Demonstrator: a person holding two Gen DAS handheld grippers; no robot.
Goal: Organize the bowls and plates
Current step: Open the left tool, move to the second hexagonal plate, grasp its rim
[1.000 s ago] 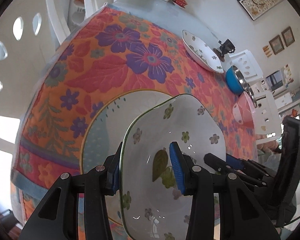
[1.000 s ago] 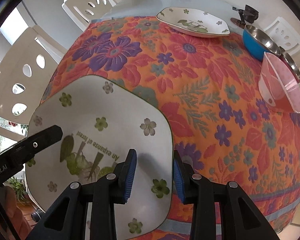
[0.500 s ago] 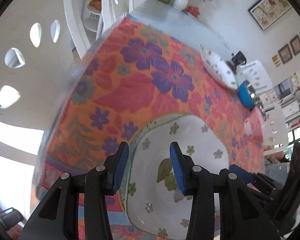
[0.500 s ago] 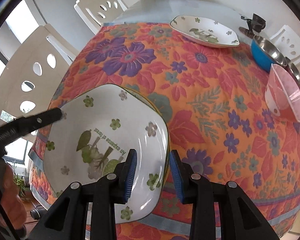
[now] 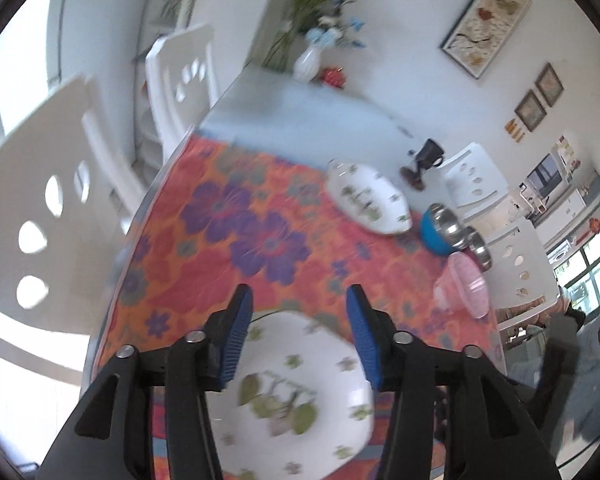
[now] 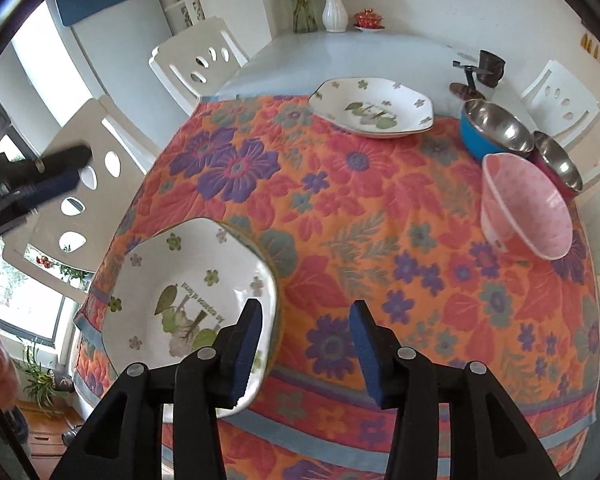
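Both claws hang over the near end of the table, and neither has anything in it: the left gripper [image 5: 296, 330] has its blue pads spread wide apart above the white flowered plate [image 6: 188, 308], and the right gripper [image 6: 306, 344] is spread just as wide, with its left pad over that plate's right rim and its right pad over bare cloth. The plate lies flat at the near left corner of the flowered tablecloth [image 6: 380, 216], sitting on another plate whose edge shows just beyond its far rim. From the left side the picture is smeared, so the leaf print in the plate's well [image 5: 284, 400] looks soft. A second flowered plate [image 6: 374, 108] rests at the far edge of the cloth, well apart from the first. Down the right side stand the bowls: a blue bowl [image 6: 496, 130] with a steel inside, a second steel bowl [image 6: 558, 164] touching it on its right, and a pink bowl [image 6: 526, 206] tipped on its side just in front of them. Beyond the cloth, on the bare pale tabletop, stands a white vase [image 6: 334, 14] of flowers with a small red dish [image 6: 368, 20] beside it, and white chairs [image 6: 196, 60] line the left side
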